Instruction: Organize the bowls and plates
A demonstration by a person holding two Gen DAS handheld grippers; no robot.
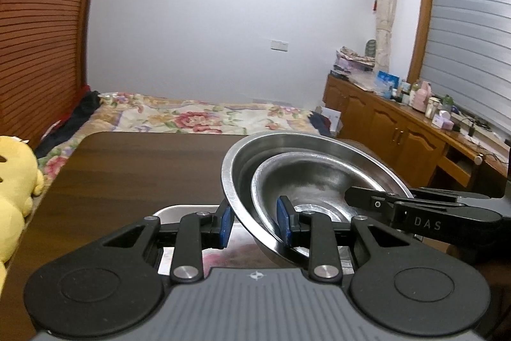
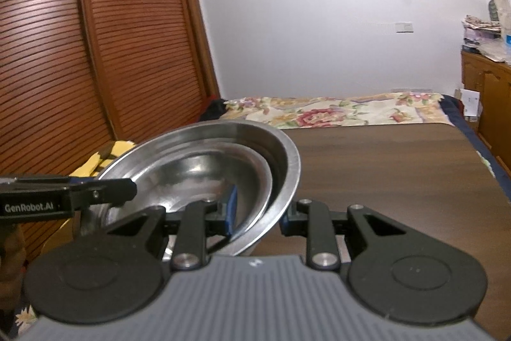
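Item: two nested stainless-steel bowls — a smaller inner bowl [image 1: 306,181] seated inside a larger outer bowl [image 1: 236,162], the pair tilted and held off the dark wood bench [image 1: 127,168], above a steel tray [image 1: 179,211] that lay at 6 o'clock of the bench near the cameras.

Hold: the left tool [image 1: 255,222] was clenched on the nested rims at the stack's 9 o'clock, one blue pad [image 1: 226,226] outside the outer wall and the other inside the inner bowl. The right tool [image 2: 258,213] straddled the rims at 3 o'clock, one pad inside; its outer pad appeared slightly off the wall, so whether it was gripping or merely closing on the steel could not be told.

Handling, as judged: thin, stiff, light metal; not fragile, but polished and slippery, and the inner bowl sat loose — it could slide or rattle if the tilt increased. The rolled rim was the only practical purchase, best pinched on opposite sides and kept level.

Writing: "GenRobot.AI" read on the left tool's side in the right wrist view; "DAS" on the right tool's finger in the left wrist view.

Surroundings: floral bedspread [image 2: 335,111] at 12 o'clock beyond the bench; yellow plush toy [image 1: 12,181] at 9 o'clock.
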